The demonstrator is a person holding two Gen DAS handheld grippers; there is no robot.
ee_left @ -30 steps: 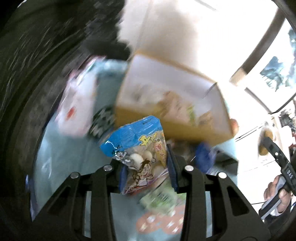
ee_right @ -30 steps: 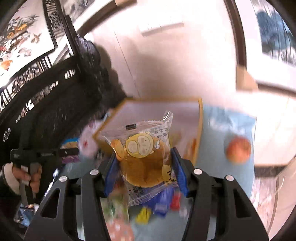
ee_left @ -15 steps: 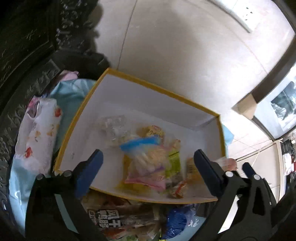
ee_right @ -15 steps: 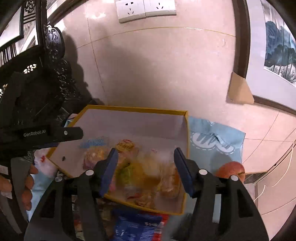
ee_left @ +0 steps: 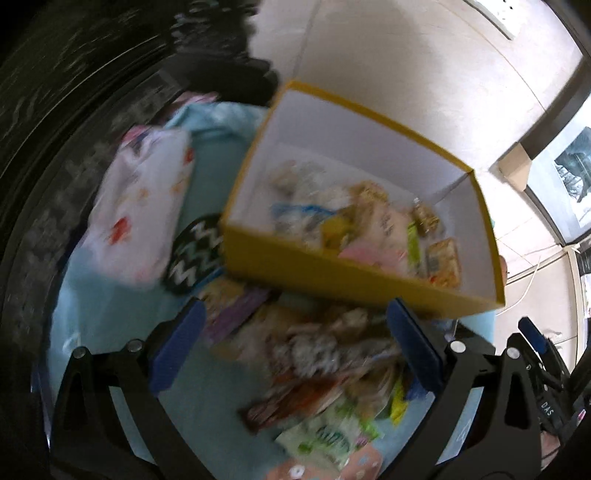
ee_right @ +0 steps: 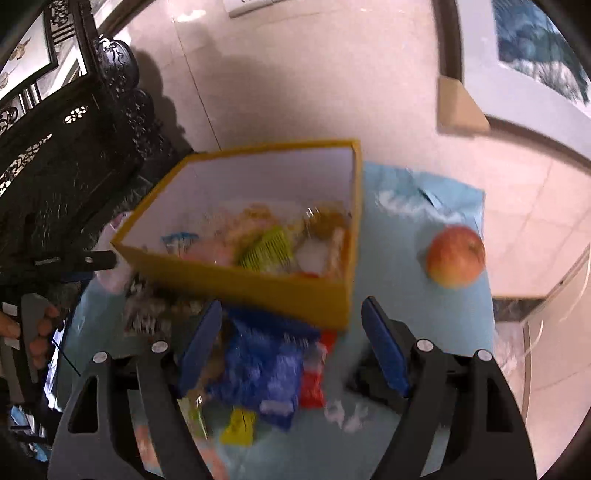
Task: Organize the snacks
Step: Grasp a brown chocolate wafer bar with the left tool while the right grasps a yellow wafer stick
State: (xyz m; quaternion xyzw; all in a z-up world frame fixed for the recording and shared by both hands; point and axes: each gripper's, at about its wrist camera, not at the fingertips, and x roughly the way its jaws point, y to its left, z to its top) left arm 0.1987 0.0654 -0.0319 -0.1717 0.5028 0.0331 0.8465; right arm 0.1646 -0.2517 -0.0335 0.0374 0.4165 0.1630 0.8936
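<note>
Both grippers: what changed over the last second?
Each let go of its snack packet into the yellow box; the left gripper is empty and open, the right gripper empty, fingers opening. Both now face the loose snacks. Box and apple stayed put.

- A red-yellow apple (ee_right: pixel 455 256) lies on the light blue cloth (ee_right: pixel 391 258), well right of the rest.
- Dark carved wooden furniture (ee_right: pixel 74 155) stands to the left.
- A wall socket (ee_right: pixel 251 5) sits on the beige tiled wall (ee_right: pixel 295 74).
- A framed blue picture (ee_right: pixel 535 44) hangs at right.
</note>
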